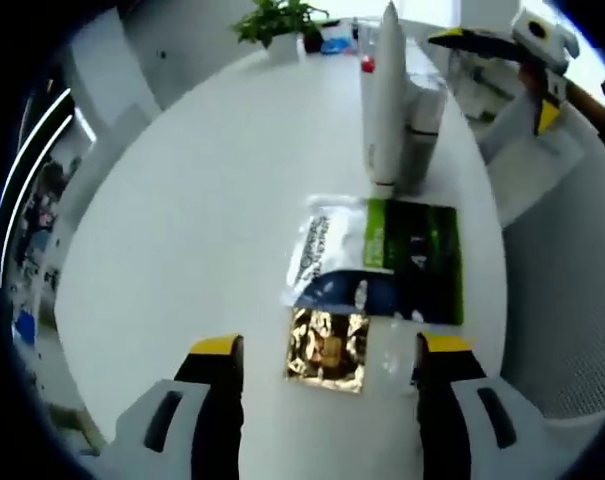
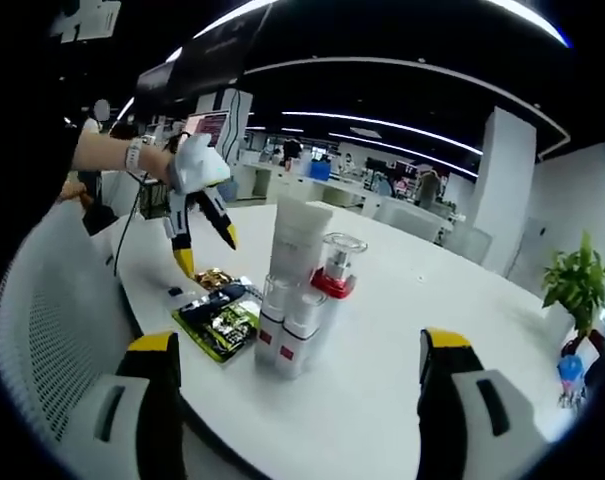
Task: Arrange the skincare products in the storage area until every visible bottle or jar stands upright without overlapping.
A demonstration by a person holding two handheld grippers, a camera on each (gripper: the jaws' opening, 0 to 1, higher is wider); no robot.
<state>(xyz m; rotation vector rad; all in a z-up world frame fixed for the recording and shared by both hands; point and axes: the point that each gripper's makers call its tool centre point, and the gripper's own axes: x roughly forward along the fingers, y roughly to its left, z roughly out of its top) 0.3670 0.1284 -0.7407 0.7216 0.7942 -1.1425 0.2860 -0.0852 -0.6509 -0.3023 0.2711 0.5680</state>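
- We see the tall white tube [image 1: 386, 100] and small bottles [image 2: 290, 330] already upright, clustered.
- Flat sachets [image 1: 382, 262] lie overlapping.
- Our left gripper [image 1: 330, 352] and right gripper [image 2: 300, 355] gape, empty.

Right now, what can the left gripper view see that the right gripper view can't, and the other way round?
The left gripper view looks down on the flat packets, so their fronts show plainly, like the gold packet. The right gripper view looks from the side, so it shows the red-capped clear bottle, the room behind and a person's arm. Both share the white table, the tall white tube, the green packet and a potted plant. Each also shows the other open claw.
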